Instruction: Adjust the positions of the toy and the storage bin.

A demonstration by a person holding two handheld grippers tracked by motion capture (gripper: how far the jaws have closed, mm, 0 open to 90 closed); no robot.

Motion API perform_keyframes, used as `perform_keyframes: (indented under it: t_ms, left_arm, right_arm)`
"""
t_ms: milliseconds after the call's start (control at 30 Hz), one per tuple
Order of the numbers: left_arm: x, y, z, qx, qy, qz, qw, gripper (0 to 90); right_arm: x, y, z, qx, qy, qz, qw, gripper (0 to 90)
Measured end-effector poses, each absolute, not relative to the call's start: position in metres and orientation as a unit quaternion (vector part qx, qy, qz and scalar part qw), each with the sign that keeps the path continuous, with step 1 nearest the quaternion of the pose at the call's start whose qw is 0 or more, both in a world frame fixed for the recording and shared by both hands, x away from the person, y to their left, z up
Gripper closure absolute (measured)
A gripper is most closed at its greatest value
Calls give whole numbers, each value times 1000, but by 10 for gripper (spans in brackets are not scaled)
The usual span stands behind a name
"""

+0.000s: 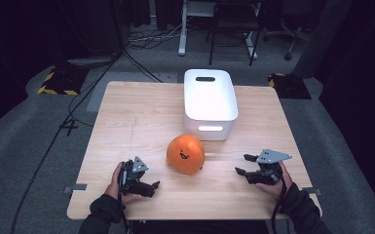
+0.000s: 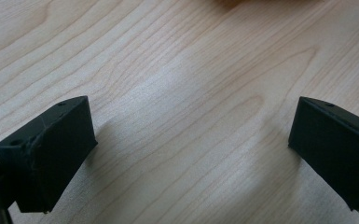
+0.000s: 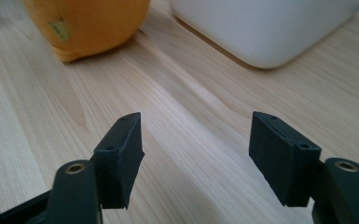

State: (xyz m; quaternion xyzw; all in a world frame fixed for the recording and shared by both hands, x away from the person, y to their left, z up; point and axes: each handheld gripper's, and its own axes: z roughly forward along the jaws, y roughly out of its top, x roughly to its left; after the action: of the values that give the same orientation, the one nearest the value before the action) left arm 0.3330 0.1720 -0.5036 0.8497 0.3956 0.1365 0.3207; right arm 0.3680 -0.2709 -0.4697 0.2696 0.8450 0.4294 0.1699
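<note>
One orange plush (image 1: pixel 185 154), one white bin (image 1: pixel 210 103), one table (image 1: pixel 126 122); left gripper (image 1: pixel 151 187), right gripper (image 1: pixel 242 165): jaws apart, empty.

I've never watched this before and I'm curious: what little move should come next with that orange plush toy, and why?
Probably bring both tools inward toward the orange plush toy. It sits untouched on the table between the left tool and the right tool, both open and empty, just in front of the white bin, a likely destination.
</note>
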Motion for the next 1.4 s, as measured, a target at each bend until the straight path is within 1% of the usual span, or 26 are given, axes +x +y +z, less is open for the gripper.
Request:
perform_keyframes:
  t_ms: [67,267,500,700,800,900,1133,1200,1400]
  left_arm:
    - [333,172,-504,849,396,137,321,6]
    - [334,172,-503,849,397,141,320,6]
    - [343,170,-503,845,405,146,318,6]
    - [357,166,-503,846,402,140,320,6]
    - [369,163,-503,844,409,144,315,7]
    - [380,157,-503,844,408,145,316,7]
    - [399,146,-503,844,412,139,315,8]
    - [401,145,-503,841,411,148,319,9]
    - [404,146,-502,843,410,147,317,21]
  right_arm:
    - [370,-264,-468,260,845,436,165,404]
    - [377,-237,-465,244,846,444,166,425]
    - [383,-216,-463,236,845,451,162,421]
    - [388,-197,-461,225,848,453,160,418]
    - [389,-186,-463,211,852,459,138,401]
    - [388,-183,-464,207,854,456,138,395]
    - [390,-169,-466,191,857,466,113,388]
    - [390,-168,-466,189,858,465,113,389]
    - [390,-160,-467,181,858,470,101,378]
